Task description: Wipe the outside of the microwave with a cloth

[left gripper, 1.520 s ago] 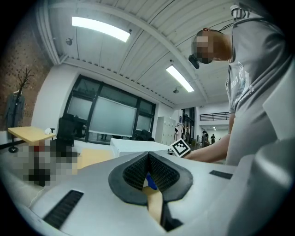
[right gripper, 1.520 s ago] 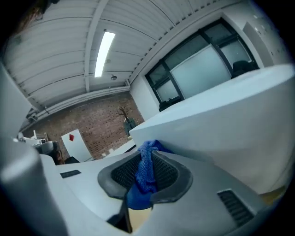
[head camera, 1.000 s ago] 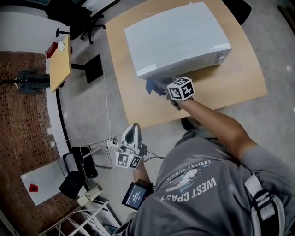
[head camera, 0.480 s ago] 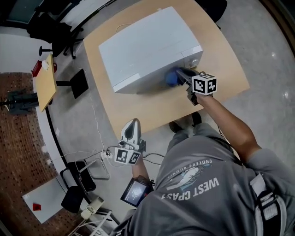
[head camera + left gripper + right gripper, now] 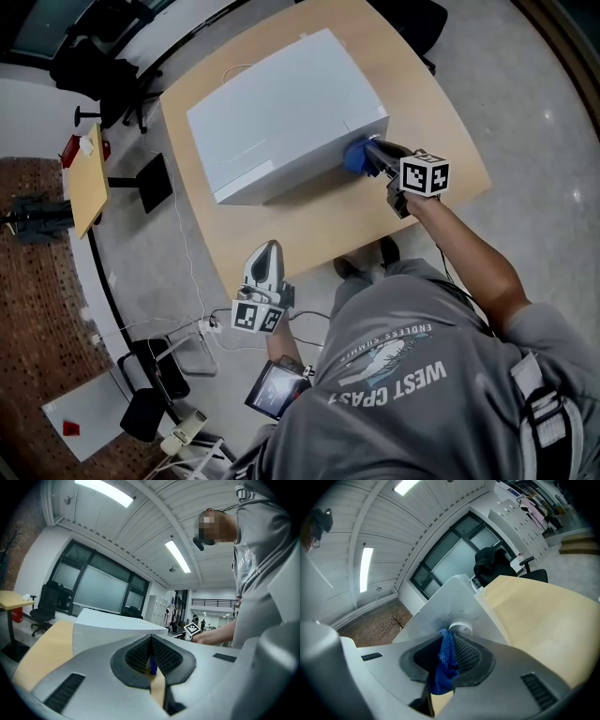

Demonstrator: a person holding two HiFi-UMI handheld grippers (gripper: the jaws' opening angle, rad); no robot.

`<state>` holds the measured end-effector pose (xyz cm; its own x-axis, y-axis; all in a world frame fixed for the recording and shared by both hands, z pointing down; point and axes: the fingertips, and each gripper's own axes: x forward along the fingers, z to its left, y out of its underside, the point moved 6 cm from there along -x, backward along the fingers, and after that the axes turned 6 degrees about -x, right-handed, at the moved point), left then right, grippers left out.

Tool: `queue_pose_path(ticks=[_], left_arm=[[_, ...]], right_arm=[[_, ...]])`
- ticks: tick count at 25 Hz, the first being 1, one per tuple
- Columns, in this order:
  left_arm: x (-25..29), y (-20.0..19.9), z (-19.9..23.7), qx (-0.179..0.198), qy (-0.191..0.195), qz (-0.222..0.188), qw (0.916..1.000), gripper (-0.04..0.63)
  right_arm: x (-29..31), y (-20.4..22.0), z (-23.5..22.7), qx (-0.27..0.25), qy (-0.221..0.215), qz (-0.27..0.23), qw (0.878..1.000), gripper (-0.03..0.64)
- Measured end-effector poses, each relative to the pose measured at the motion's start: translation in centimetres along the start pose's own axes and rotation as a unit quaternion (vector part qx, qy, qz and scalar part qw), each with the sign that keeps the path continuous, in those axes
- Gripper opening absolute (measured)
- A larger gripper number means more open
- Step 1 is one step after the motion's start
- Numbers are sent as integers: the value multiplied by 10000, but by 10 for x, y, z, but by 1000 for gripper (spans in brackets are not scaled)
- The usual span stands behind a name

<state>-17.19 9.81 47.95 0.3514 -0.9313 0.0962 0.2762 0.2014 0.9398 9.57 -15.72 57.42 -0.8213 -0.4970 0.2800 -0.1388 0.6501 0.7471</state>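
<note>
Two grippers appear here; how does each stand? (Student)

The left gripper has its jaws together with nothing between the pads. It is held off the near edge of the light wooden table, apart from everything on it. The right gripper has its jaws part-way closed on a bunched blue woven cloth, which fills the gap between the pads. (Tutor)

Where does that cloth meet the appliance? (Student)

At the right end of the front face of the white box-shaped microwave, just beside its round white dial. The casing is plain and closed, and sits squarely on the table, towards its far left part. (Tutor)

And the surroundings? (Student)

At far left lies brick-patterned flooring. Then come a small wooden side table and a black office chair, with grey floor around the main table. (Tutor)
</note>
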Motion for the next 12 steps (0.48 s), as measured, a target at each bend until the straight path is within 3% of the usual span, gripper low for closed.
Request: queue_pose_path(ticks=[4, 7, 10, 12], left_arm=[[1, -2, -1, 14, -69, -52, 10000, 23], [-3, -4, 0, -3, -149, -91, 9998, 23], [-8, -8, 1, -10, -216, -135, 9997, 23], [-12, -10, 3, -2, -249, -148, 9996, 23]], right_arm=[[-1, -5, 10, -88, -193, 80, 9997, 77], [-10, -23, 32, -486, -436, 106, 9978, 77], [-23, -63, 65, -1560, -644, -78, 9856, 77], [-26, -98, 81, -2691, -606, -280, 9608, 77]])
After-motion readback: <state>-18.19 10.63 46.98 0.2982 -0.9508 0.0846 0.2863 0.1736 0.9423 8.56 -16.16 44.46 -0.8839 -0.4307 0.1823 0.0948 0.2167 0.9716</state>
